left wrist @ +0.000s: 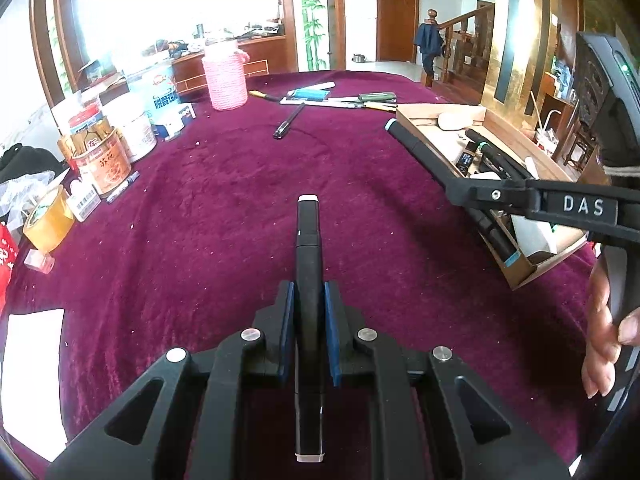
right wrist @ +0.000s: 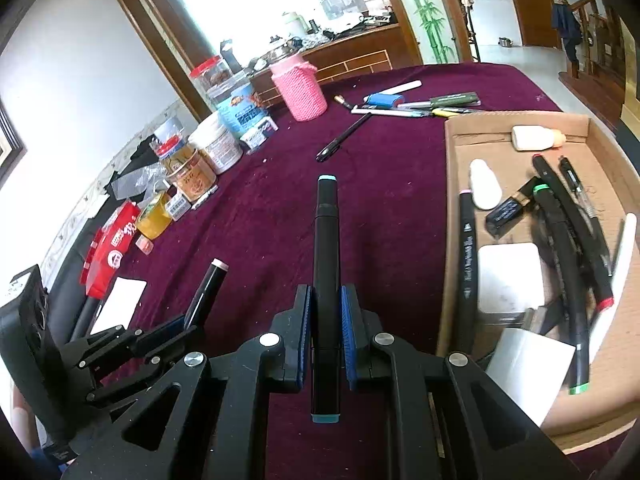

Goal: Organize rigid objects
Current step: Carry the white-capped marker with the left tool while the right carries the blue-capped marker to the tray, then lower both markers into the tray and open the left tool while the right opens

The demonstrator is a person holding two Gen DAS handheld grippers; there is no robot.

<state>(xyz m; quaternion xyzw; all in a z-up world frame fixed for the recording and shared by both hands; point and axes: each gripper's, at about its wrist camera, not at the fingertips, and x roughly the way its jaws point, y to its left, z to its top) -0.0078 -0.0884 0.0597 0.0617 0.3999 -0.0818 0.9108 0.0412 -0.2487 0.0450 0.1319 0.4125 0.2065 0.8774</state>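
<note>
1. Left wrist view: the left tongs (left wrist: 308, 332) are clenched on a black marker with a white cap (left wrist: 307, 264), which points out over the maroon counter (left wrist: 224, 208).
2. At the counter's right edge lies an open cardboard box (left wrist: 516, 272) with dark markers and white pieces inside. The right tongs (left wrist: 448, 172) reach in from the right above it, clamped on a black marker with a light-blue cap (left wrist: 404, 136); a hand (left wrist: 604, 332) holds their grip.
3. Cans, jars and a tape roll (left wrist: 48, 220) crowd the left edge; a pink knitted holder (left wrist: 225, 78) and loose pens stand toward the far edge. The counter's middle is bare cloth.
4. Right wrist view: the right tongs (right wrist: 326, 336) grip the blue-capped marker (right wrist: 327, 260) between blue pads (right wrist: 305, 332), held over the cloth just left of the box.
5. The cardboard box (right wrist: 450, 168) at the right edge holds several black markers, a pen, a small white bottle (right wrist: 536, 138), white blocks and a dark tube.
6. The left tongs (right wrist: 176, 332) sit at the near left, closed on their marker (right wrist: 208, 292). A lone black pen (right wrist: 344, 136) lies on the open centre.
</note>
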